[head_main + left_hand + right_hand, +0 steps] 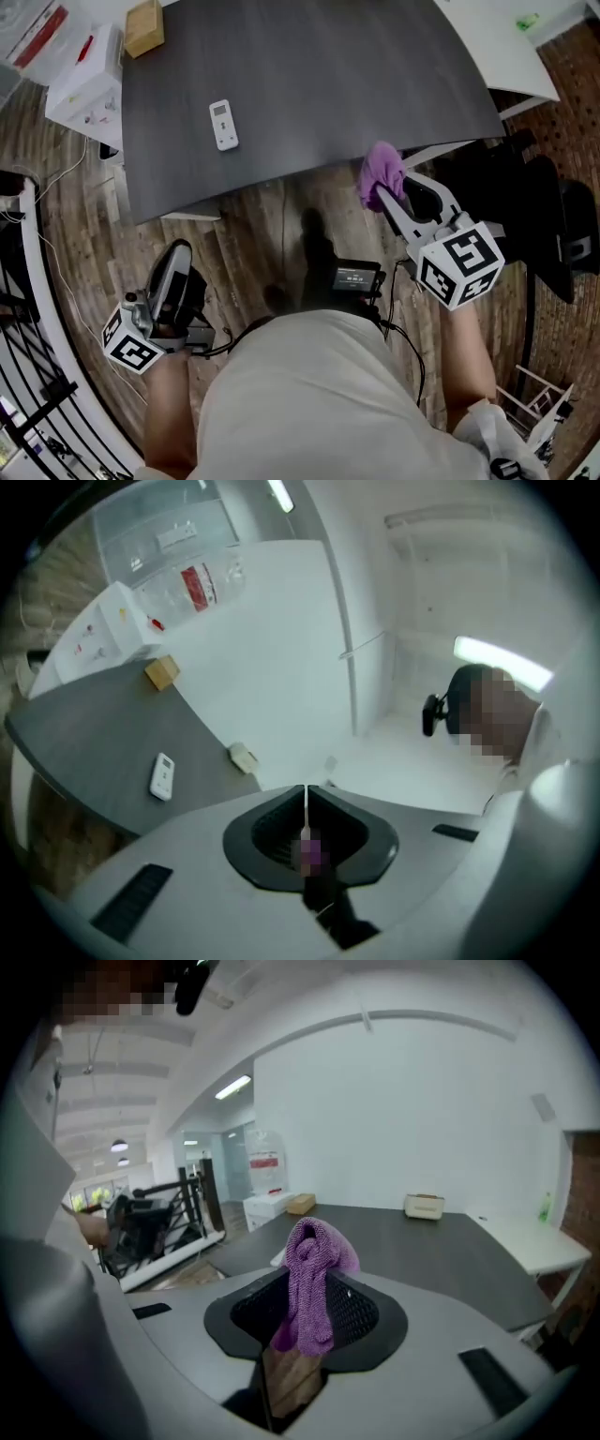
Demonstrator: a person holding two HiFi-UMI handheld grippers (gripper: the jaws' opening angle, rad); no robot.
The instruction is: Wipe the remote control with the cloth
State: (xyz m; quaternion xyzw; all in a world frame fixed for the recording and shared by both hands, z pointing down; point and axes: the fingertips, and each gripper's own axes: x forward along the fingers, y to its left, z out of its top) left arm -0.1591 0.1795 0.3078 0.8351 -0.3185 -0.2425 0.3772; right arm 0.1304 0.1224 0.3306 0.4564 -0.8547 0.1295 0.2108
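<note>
Our pale shirt (pixel 319 394) fills the foreground, a black device (pixel 354 278) with a small screen at the waist, both short of the dark grey table (pixel 375 84). We hold 2 grippers on the near side of that table, over wood-plank floor (pixel 272 216). The left gripper (pixel 176 251), well short of the table's near edge, has its jaws pressed together with nothing between them. The right gripper (pixel 389 192), at that near edge, is clamped on a bunched purple cloth (pixel 380 171) that stands up out of its jaws. At the table's far left corner sits a cardboard box (pixel 143 26). A white carton (pixel 89 80) stands just off the table's left edge, a black chair (pixel 548 225) off its right end, and a white desk (pixel 497 47) beside its far right side. The tabletop is matte and curves along its near edge. The remote control (pixel 222 124) lies flat on the table's left part, well apart from both grippers: small, white, with a little window toward its far end.
</note>
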